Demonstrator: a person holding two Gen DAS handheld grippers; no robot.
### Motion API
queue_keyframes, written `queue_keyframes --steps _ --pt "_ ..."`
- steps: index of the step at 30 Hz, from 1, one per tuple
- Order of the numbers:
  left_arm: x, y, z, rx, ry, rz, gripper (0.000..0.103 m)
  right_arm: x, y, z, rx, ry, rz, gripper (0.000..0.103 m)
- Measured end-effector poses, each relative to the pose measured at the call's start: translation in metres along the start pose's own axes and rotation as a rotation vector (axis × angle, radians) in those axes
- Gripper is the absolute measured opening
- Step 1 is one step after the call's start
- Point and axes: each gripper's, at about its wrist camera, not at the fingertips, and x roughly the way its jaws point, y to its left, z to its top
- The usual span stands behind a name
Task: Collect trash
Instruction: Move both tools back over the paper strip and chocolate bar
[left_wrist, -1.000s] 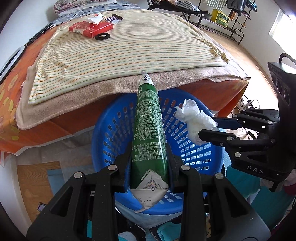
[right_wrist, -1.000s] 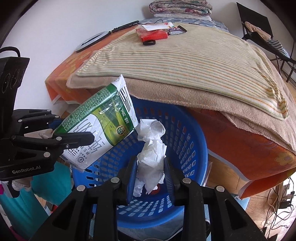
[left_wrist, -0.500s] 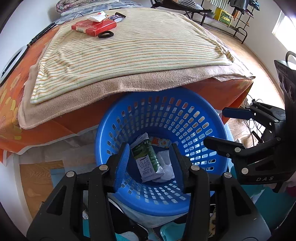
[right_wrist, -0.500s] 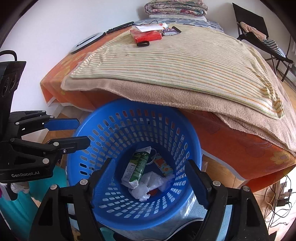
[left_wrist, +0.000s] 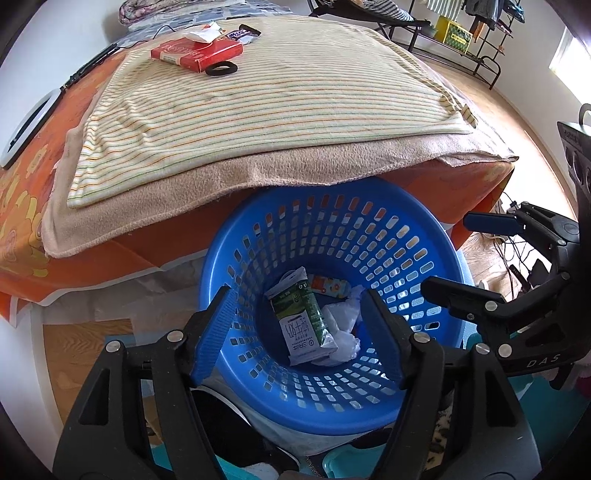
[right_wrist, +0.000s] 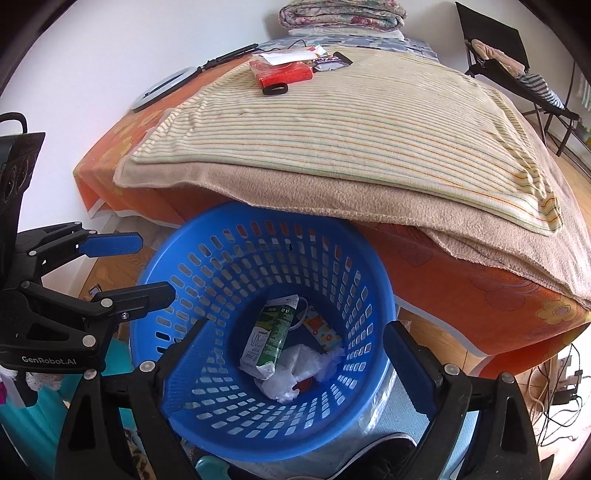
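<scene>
Bedside, hovering over blue basket (left_wrist: 424, 236) holding green carton (left_wrist: 301, 325) and tissue (left_wrist: 345, 332).
Both grippers (left_wrist: 299, 332) (right_wrist: 291, 354) hanging spread and empty; wrappers (right_wrist: 325, 61) lying uncollected on bed (right_wrist: 332, 122).

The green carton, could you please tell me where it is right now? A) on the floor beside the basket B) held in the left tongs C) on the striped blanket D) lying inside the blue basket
D: the green carton lies at the bottom of the blue basket beside crumpled white paper, and both tongs are open and empty.
</scene>
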Motion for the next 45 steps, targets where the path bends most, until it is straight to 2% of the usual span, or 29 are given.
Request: queue_keyframes --steps 10,17,23,29,34,40,45 --pt "-0.01 0.008 0.018 -0.037 -0.023 -0.013 0.073 -0.012 -0.009 0.017 0.058 -0.052 0.027 0.1" --pt "-0.025 0.022 0.047 -0.084 -0.066 -0.035 0.073 -0.02 -0.023 0.039 0.124 -0.086 0.053 0.101" --pt "-0.039 0.035 0.08 -0.083 -0.127 -0.012 0.073 -0.025 -0.033 0.066 0.158 -0.106 0.076 0.101" --pt "-0.046 0.055 0.123 -0.114 -0.185 -0.005 0.073 -0.032 -0.042 0.105 0.148 -0.153 0.067 0.101" --pt "-0.049 0.071 0.161 -0.117 -0.239 0.029 0.073 -0.034 -0.055 0.146 0.156 -0.202 0.063 0.101" --pt "-0.042 0.087 0.206 -0.117 -0.288 0.055 0.073 -0.023 -0.082 0.202 0.245 -0.235 0.117 0.101" --pt "-0.022 0.097 0.238 -0.108 -0.283 0.076 0.072 -0.002 -0.093 0.246 0.276 -0.244 0.136 0.1"
